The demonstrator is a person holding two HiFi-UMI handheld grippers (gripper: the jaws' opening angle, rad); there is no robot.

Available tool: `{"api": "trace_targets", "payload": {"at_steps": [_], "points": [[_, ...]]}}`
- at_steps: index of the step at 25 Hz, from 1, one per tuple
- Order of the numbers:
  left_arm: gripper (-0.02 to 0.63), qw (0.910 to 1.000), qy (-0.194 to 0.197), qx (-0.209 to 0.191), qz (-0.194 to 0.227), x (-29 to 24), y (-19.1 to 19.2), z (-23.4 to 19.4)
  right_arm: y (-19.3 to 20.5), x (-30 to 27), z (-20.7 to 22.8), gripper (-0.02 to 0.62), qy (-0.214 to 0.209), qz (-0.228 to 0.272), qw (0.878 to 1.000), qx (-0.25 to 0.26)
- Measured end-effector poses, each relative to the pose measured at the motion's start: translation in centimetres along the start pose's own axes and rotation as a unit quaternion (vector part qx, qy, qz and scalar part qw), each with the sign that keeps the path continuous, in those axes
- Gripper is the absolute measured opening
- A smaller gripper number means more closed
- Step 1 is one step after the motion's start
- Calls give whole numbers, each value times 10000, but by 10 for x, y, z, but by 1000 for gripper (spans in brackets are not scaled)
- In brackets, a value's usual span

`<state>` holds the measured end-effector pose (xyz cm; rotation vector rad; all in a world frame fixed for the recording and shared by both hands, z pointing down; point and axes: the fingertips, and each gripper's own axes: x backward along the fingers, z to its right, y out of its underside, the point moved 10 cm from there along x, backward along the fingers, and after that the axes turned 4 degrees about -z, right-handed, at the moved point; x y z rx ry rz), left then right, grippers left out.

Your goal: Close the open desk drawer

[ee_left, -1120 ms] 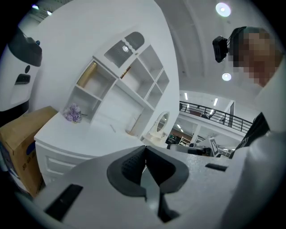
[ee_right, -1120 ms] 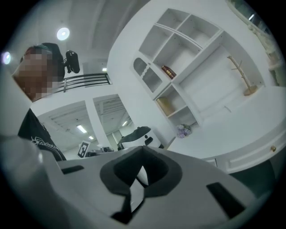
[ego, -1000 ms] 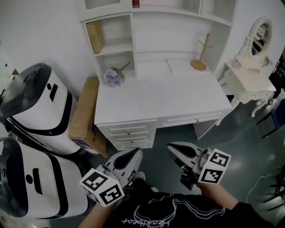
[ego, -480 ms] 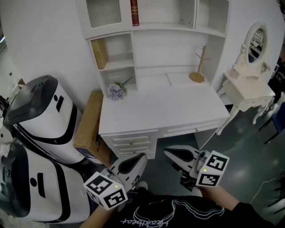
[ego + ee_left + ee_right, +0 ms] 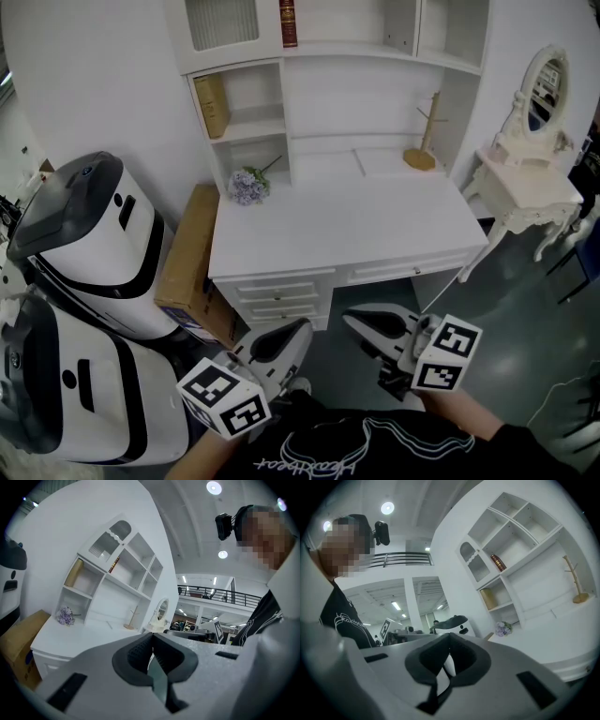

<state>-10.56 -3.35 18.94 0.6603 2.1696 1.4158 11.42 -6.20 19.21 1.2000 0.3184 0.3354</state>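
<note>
The white desk [image 5: 337, 230] stands ahead of me, with a stack of small drawers [image 5: 277, 295] under its left side. A wide drawer [image 5: 408, 269] under the right side sticks out a little from the desk edge. My left gripper [image 5: 298, 325] is held low in front of the small drawers, shut and empty. My right gripper [image 5: 349, 319] hovers below the wide drawer, apart from it, also shut on nothing. In the left gripper view the left gripper [image 5: 151, 644] has its pads pressed together. In the right gripper view the right gripper [image 5: 449, 644] looks the same.
Two white robot shells [image 5: 89, 239] and a cardboard box [image 5: 187, 248] crowd the desk's left side. A white vanity table with a mirror [image 5: 525, 187] stands at the right. On the desk top are purple flowers [image 5: 246, 187] and a wooden stand [image 5: 422, 155].
The head view has tilted up, showing more of the hutch. Both grippers have edged slightly toward the desk and stay shut.
</note>
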Motion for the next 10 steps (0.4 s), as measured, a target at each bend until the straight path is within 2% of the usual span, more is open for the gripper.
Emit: {"api": "trace_targets", "payload": {"at_steps": [10], "points": [[5,10000,-54,-44,-12,-6,3,-8,5,-5,9,6,49,-47,10000,-37]]}}
